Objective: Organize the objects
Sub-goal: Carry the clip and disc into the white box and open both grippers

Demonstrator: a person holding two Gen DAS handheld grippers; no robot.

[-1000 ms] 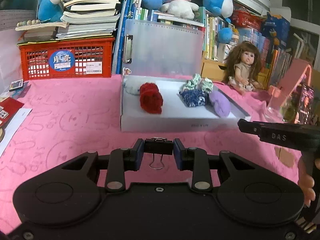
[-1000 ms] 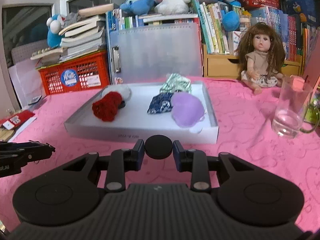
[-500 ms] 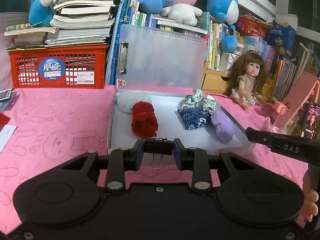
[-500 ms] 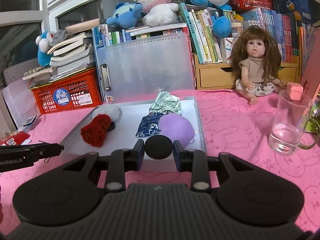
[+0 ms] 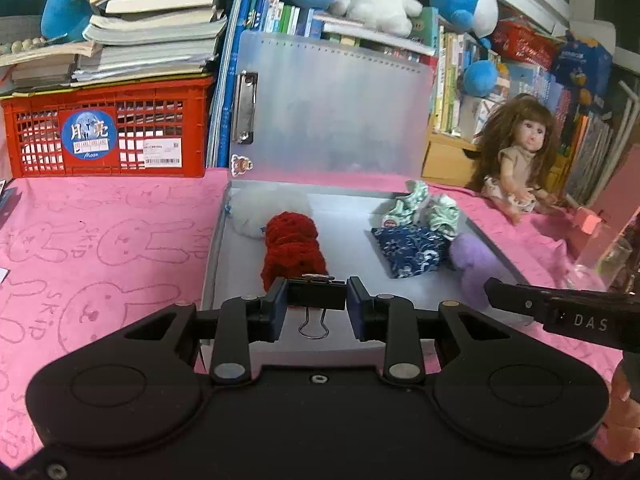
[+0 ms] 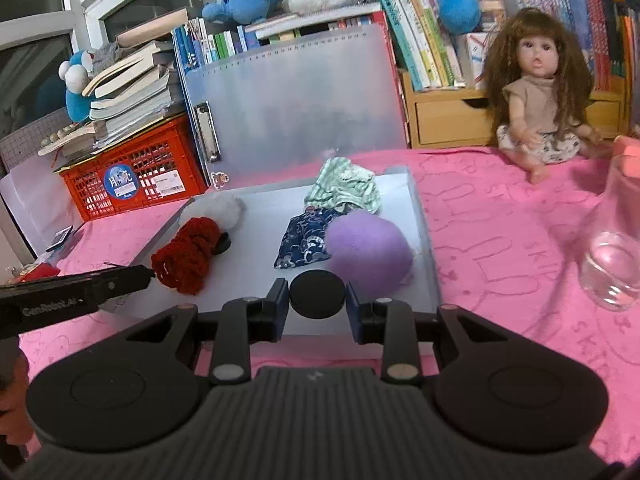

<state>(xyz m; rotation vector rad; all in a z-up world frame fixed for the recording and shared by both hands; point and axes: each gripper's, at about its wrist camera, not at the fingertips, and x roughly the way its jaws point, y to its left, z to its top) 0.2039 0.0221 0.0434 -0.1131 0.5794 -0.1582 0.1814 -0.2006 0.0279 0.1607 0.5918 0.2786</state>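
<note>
The binder clip (image 5: 316,294) sits clamped crosswise between the pads of the left gripper (image 5: 316,304), its black body spanning the gap and one wire handle hanging down below the jaws. The black disc (image 6: 317,294) is pinched the same way in the right gripper (image 6: 317,300), flat face toward the camera. Both are held in the air at the near edge of the white tray (image 5: 348,344), whose floor lies ahead of and below each tool.

The tray's long axis runs left to right across both views. The open patch of floor is the near middle strip, between the red yarn (image 5: 292,252) on the left and the blue patterned pouch (image 5: 408,250) and purple puff (image 6: 368,256) on the right. The left tool is lined up with that strip just right of the yarn; the right tool points at the puff (so its clear spot looks to be slightly to its left).

Both tools tilt downward toward the tray, side by side, each visible at the edge of the other's view. A short reach forward and down would probably bring either item over the tray floor.
</note>
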